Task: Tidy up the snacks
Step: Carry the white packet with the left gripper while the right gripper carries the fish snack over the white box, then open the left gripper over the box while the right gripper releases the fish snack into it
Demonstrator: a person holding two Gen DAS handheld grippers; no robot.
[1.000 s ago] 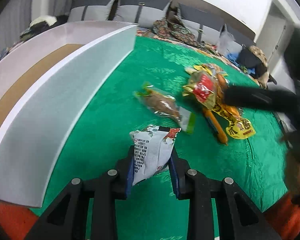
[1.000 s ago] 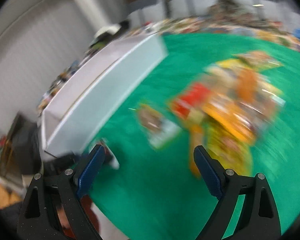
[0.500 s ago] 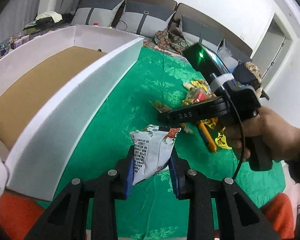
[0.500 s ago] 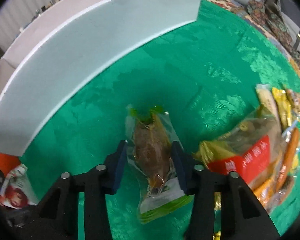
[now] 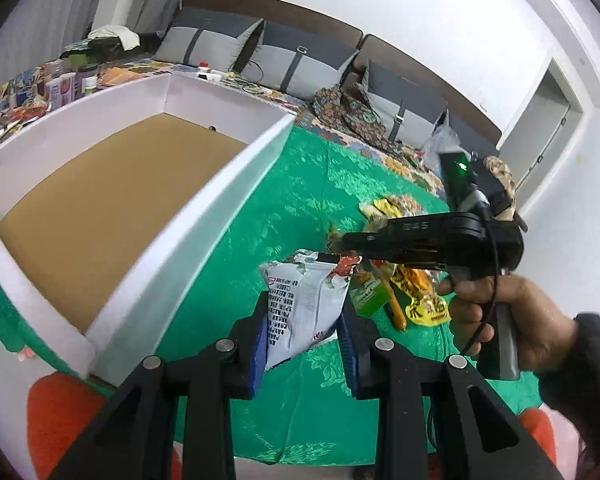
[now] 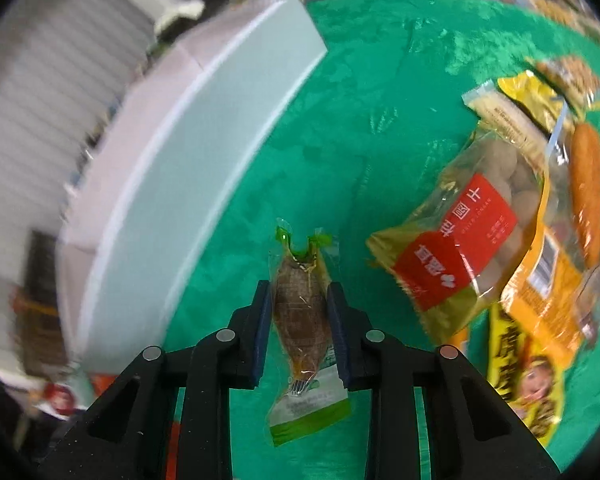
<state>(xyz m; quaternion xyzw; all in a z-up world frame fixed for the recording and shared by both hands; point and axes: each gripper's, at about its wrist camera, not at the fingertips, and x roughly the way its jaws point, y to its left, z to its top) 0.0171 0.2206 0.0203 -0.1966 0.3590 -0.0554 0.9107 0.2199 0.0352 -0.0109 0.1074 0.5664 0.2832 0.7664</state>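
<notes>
My left gripper is shut on a white snack bag and holds it above the green cloth, right of the white box. My right gripper is shut on a clear green-trimmed packet with a brown snack, lifted off the cloth. In the left wrist view the right gripper reaches in from the right, held by a hand. The snack pile lies to the right: a yellow bag with a red label, sausages and yellow packets.
The white box has a brown cardboard floor and stands left of both grippers; its long wall runs along the cloth. Green cloth covers the table. A sofa with grey cushions is behind.
My right gripper closed on the green-trimmed packet and lifted it off the cloth. My left gripper rose with the white bag, so more of the box floor shows.
</notes>
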